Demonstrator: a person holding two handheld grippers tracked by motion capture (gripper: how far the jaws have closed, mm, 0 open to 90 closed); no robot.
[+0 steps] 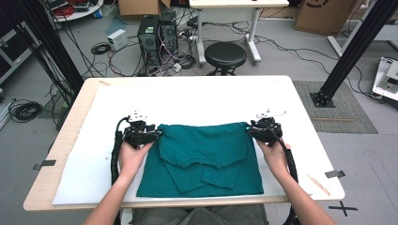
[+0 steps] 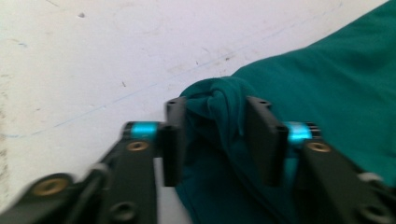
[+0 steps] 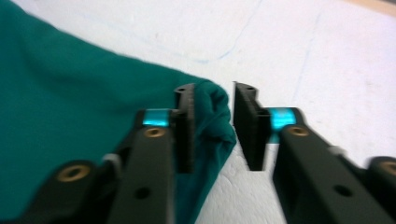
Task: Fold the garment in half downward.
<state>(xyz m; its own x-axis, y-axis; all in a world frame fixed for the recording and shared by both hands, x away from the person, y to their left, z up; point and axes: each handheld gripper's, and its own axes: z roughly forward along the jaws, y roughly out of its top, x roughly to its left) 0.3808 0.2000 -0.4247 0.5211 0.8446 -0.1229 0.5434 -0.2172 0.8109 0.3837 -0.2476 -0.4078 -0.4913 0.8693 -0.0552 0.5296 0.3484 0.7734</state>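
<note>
From my remote seat I count one green garment [image 1: 202,157] lying folded on one desk [image 1: 300,122], which carries one white sheet [image 1: 197,101] as its cover, and two claws, the left claw [image 1: 157,134] and the right claw [image 1: 249,131], each held in one of two hands. Each claw has two black jaws and two blue bands, seen in the gripper views. Behind the desk I count one round black stool [image 1: 225,55], two dark computer towers [image 1: 157,40], and one second white table [image 1: 225,18].
</note>
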